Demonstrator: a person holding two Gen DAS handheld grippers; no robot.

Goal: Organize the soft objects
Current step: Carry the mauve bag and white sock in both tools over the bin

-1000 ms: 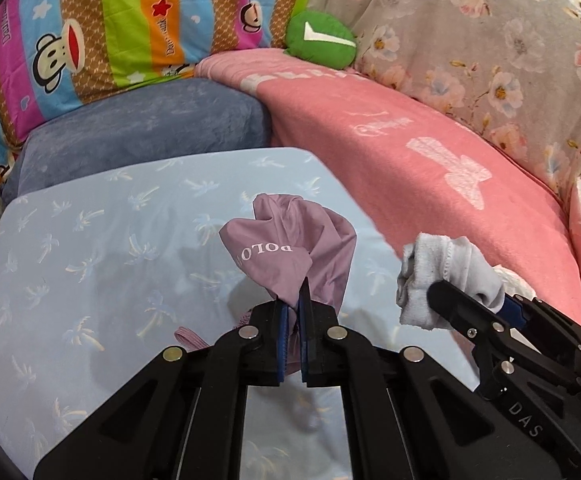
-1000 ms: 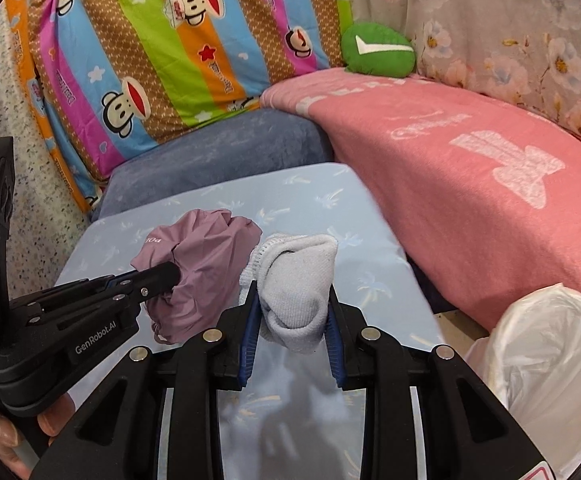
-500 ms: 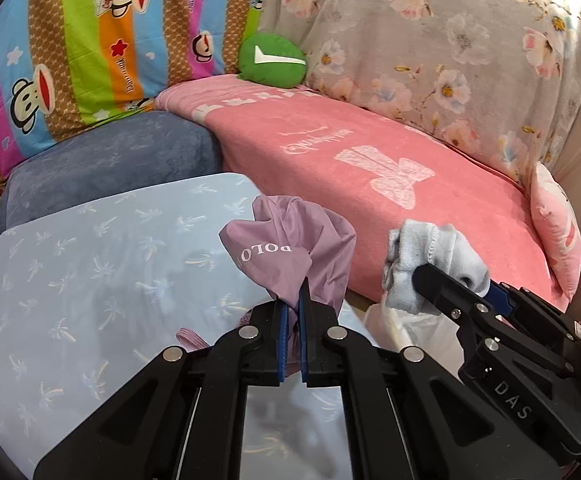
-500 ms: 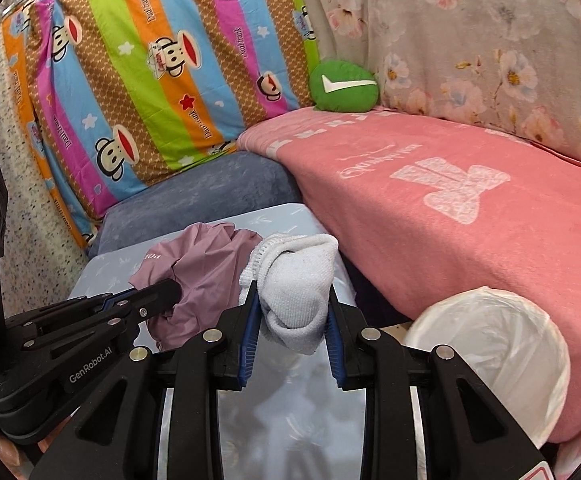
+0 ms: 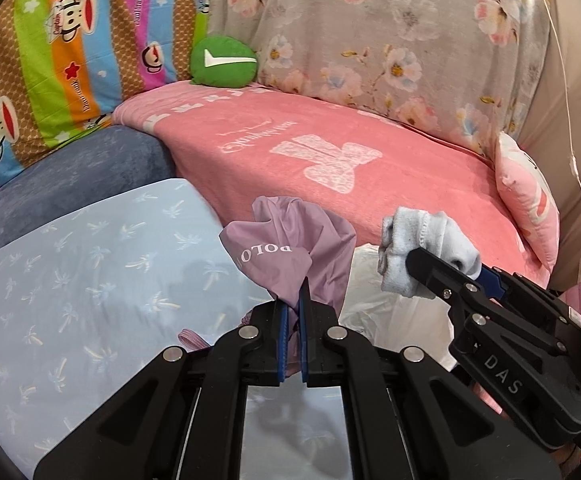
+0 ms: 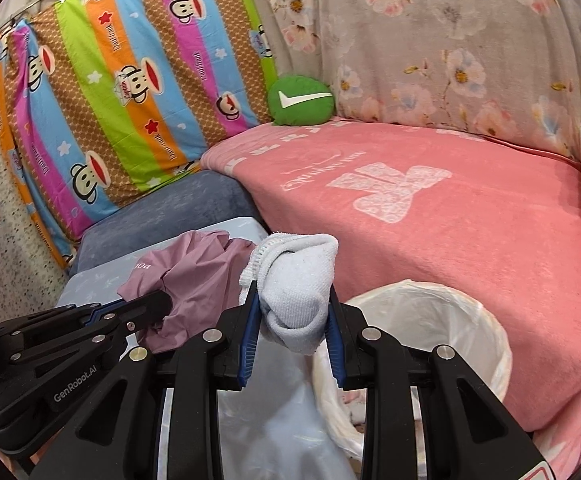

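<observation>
Left tool (image 5: 293,308) clamped on a bunched mauve garment (image 5: 290,248), which stands up ahead of its tips. Right tool (image 6: 292,320) grips a rolled white sock (image 6: 296,276); a white-lined bin (image 6: 486,320) sits below, just right of its tips.

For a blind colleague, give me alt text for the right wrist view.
The right claw grips a rolled white sock near a white-lined bin; the left claw beside it holds a mauve garment, pink blanket behind.
</observation>
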